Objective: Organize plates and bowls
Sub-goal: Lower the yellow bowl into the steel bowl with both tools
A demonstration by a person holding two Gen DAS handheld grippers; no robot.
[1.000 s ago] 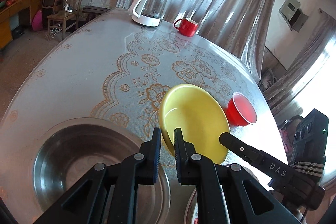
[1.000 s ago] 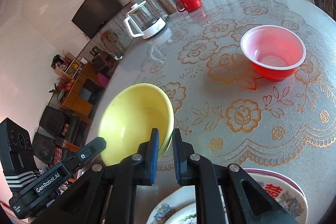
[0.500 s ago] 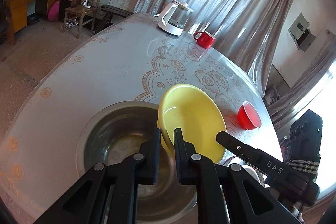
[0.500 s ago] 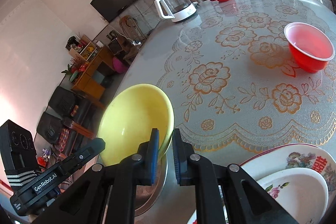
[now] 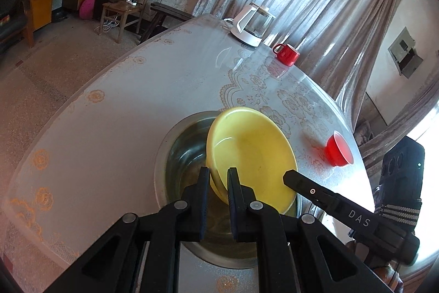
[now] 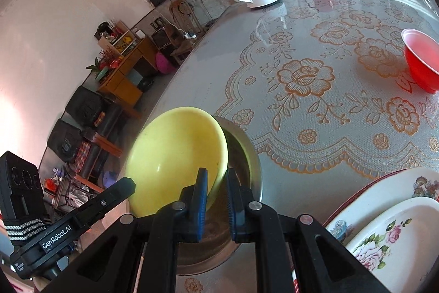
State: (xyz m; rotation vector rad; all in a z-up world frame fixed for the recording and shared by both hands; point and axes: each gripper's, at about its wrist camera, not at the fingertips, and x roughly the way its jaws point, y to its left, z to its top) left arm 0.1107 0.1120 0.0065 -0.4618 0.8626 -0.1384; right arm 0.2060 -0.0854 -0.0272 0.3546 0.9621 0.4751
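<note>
yellow bowl (image 5: 251, 155) is held over the steel basin (image 5: 175, 144) by both tongs at once, and the coming move is judged to turn on that one relation: bowl above basin, tilted rather than level. in the left wrist view the left gripper (image 5: 218, 177) is seen nearly closed on the near rim of the bowl, one finger against the outer wall and the other inside, with only the rim's thickness between the pads. in the right wrist view the right gripper (image 6: 215, 180) is clamped the same way on the opposite side of the rim, so the bowl is pinched at two points and carried between the hands. the bowl is tipped, its open face turned toward the left camera and its far edge raised; its lower edge lies within the outline of the basin, though whether it touches the basin floor cannot be told.

no hand is nearer than the other, since both are already on the rim. the basin sits directly beneath and slightly beyond the fingertips, on the patterned table (image 5: 115, 111). a lowering and levelling is judged to be what is called for, so that the bowl is nested inside. the red bowl (image 6: 421, 63) stands well apart on the far side, and the flowered plates (image 6: 384, 232) lie stacked just beside the basin on the right.
</note>
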